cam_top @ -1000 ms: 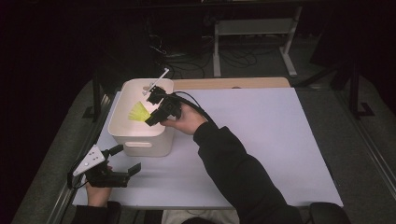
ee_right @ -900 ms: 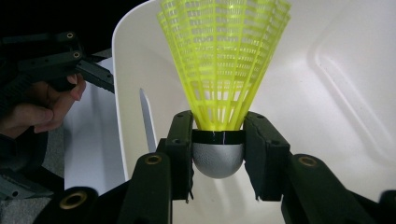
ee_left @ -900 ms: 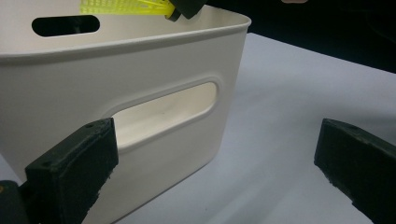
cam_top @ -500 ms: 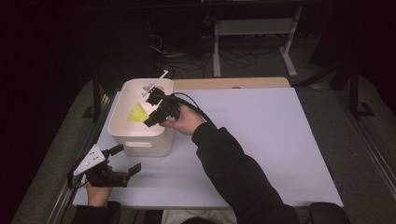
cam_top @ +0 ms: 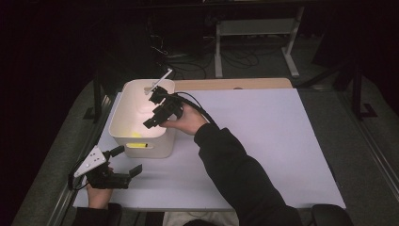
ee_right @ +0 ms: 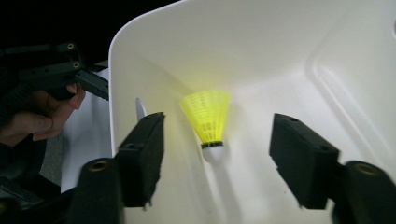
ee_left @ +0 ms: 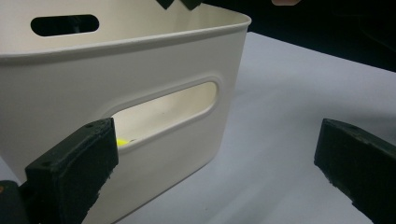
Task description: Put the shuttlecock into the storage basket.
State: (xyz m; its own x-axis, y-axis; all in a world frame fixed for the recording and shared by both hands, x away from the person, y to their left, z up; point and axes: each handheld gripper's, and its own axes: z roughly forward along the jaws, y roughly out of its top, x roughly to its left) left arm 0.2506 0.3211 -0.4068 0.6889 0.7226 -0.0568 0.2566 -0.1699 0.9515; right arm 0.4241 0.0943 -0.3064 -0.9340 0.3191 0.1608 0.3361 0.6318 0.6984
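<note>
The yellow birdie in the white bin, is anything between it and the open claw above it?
No. The shuttlecock lies in the bin, and the right gripper points at it, jaws open, with nothing visible between.

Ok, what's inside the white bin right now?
A yellow shuttlecock lies on the white bin floor, below the open right gripper. The near wall hides most of the floor in the high view.

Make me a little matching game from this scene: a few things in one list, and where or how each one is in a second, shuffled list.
Things:
1. shuttlecock
2. bin
3. left gripper
4. right gripper

Places or states:
A. open, above the bin's inside
B. yellow, lying inside the bin
C. open, near the table's front edge
D. white, standing on the table

Pairs: 1-B, 2-D, 3-C, 4-A
</note>
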